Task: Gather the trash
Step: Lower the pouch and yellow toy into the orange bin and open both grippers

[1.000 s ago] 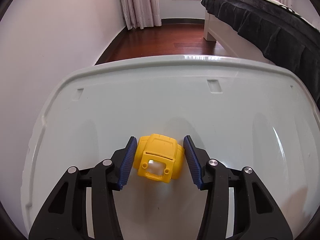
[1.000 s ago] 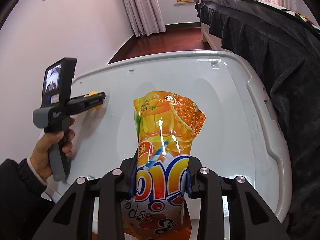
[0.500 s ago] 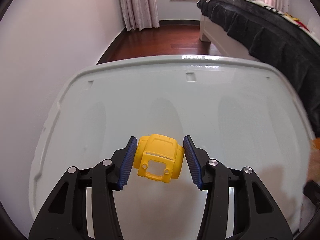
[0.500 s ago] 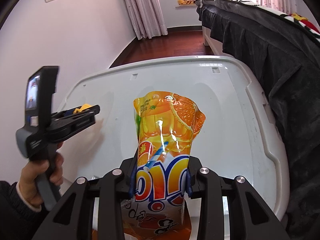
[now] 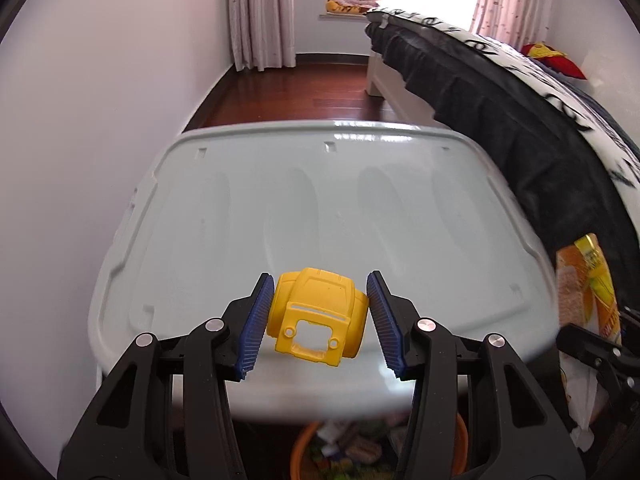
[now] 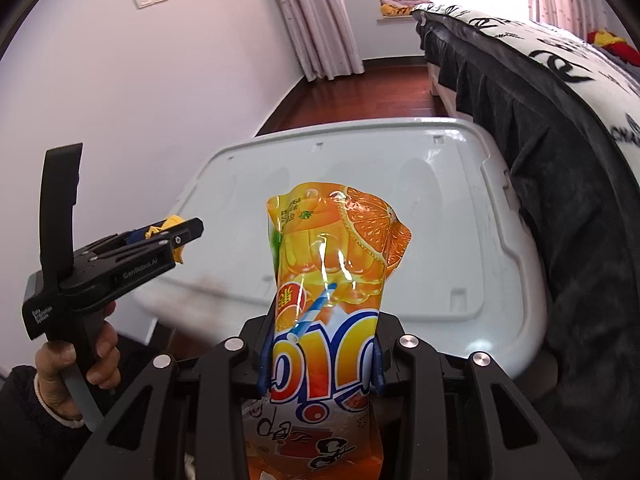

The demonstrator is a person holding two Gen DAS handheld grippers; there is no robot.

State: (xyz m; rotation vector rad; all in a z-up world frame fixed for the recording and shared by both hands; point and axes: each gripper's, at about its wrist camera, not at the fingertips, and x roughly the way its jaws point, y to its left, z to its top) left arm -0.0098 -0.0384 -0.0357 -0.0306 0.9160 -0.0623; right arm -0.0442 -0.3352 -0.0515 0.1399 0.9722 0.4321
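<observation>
Left wrist view: left hand-held gripper [image 5: 318,316] is clamped on yellow toy shell [image 5: 318,320]; right hand-held gripper [image 6: 320,356] is clamped on orange juice pouch [image 6: 328,280]. Carrying step; release is called for over what is probably an orange bin [image 5: 300,452] below.

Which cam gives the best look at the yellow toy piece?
Left wrist: the yellow toy piece sits centered and unobstructed between the left gripper pads. In the right wrist view only a yellow sliver peeks past the gripper's fingers, seen side-on.

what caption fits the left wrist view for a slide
Left gripper clamps a yellow plastic toy piece above a pale storage-bin lid, bed alongside.
</observation>
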